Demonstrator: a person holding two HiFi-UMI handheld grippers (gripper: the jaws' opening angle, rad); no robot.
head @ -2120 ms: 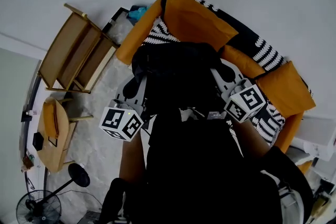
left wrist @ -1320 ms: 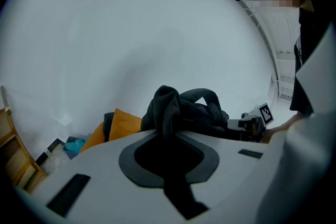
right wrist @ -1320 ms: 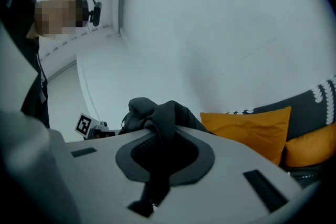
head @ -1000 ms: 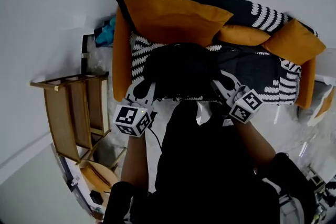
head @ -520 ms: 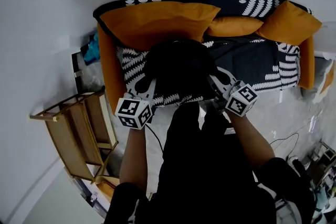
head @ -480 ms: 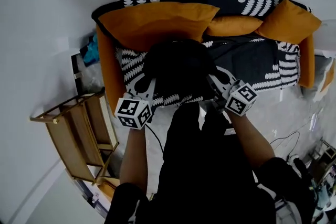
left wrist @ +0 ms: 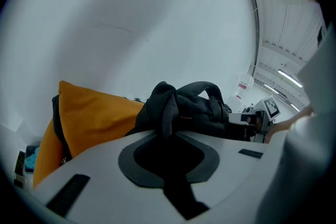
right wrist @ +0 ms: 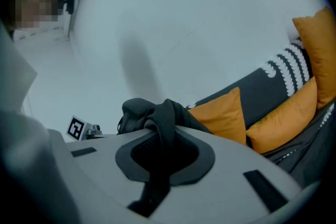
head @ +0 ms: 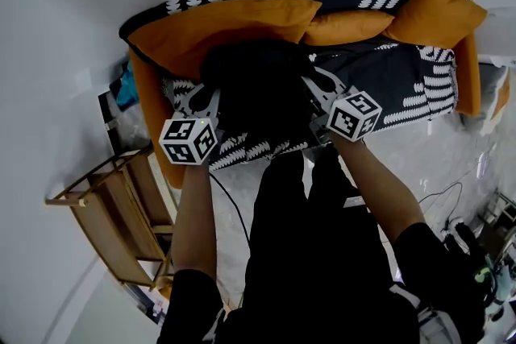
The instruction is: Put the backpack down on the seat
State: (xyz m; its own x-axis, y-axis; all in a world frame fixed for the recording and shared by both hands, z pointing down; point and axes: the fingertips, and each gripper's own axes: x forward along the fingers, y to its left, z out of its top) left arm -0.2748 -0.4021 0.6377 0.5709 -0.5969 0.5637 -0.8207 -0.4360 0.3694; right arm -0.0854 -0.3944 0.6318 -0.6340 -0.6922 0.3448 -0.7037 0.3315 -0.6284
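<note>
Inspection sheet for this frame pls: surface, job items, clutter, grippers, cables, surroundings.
Surface: sofa seat, black-and-white patterned cover, right part bare.
Job's things: black backpack at the seat's left part, in front of the cushions; whether it rests on the seat cannot be told.
Clutter: three orange cushions along the backrest.
Grippers: left gripper and right gripper each shut on backpack fabric.
Cables: thin dark cable on the floor by the person's legs.
Surroundings: wooden rack left of the sofa; white wall behind.
</note>
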